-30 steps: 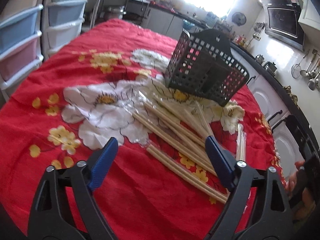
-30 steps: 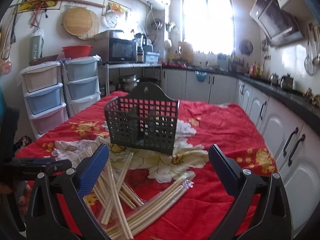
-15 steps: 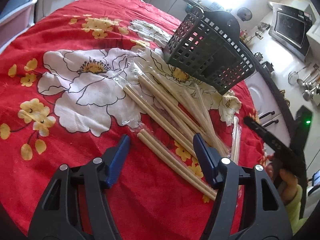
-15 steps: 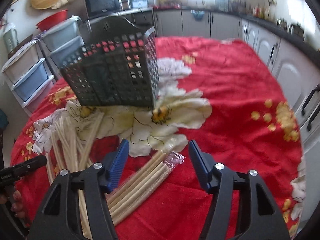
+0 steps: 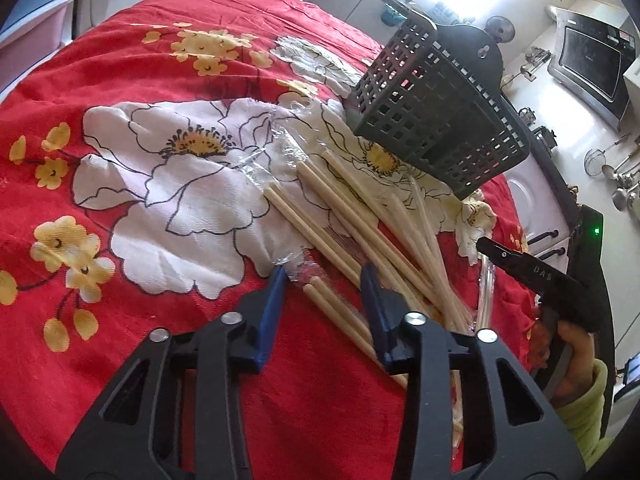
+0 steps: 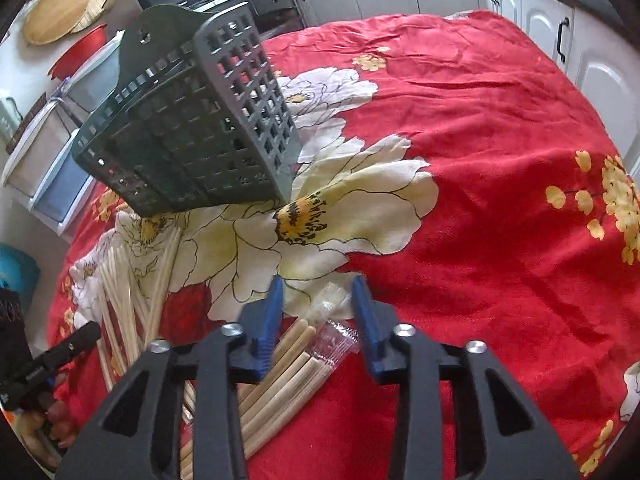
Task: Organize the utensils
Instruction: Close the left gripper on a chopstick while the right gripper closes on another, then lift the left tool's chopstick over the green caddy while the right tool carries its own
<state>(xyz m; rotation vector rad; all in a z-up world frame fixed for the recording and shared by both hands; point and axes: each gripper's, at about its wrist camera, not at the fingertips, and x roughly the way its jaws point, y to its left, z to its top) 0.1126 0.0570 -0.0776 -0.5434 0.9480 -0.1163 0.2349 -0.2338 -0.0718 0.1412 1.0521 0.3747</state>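
- chopsticks (image 5: 360, 220): loose pile on red flowered cloth (image 5: 120, 60), in front of dark basket (image 5: 440, 120).
- writing: "das" on the other tool's arm.
- left claw (image 5: 324, 280): jaws just closing, straddling a wrapped pair (image 5: 340, 312), not yet pressing.
- right claw (image 6: 318, 292): jaws just closing, either side of a wrapped bundle (image 6: 288, 364), still apart.

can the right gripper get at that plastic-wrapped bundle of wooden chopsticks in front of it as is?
Probably yes. The right gripper, whose jaws have just been closing, straddles the wrapped bundle of wooden chopsticks at its crinkled end, pads not yet touching. Nothing lies on top; the dark perforated plastic basket stands well clear.
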